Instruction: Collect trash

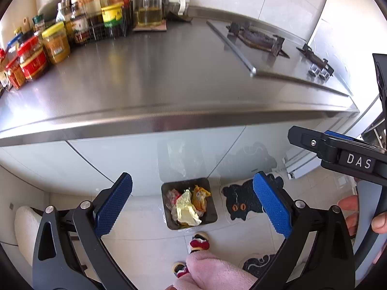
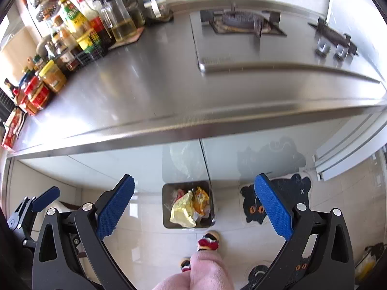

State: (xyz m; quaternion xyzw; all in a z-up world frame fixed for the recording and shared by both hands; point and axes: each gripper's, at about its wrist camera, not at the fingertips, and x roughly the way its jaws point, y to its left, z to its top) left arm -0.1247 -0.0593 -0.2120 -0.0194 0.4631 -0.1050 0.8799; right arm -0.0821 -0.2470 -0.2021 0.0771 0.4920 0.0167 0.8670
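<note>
Hanging above the floor, the left claw (image 1: 193,207) and right claw (image 2: 194,207) were both spread wide with nothing between the blue pads. The trash (image 1: 187,206) was seen inside the dark bin (image 1: 212,213) at lower centre, below the steel tabletop (image 1: 150,77).
</note>
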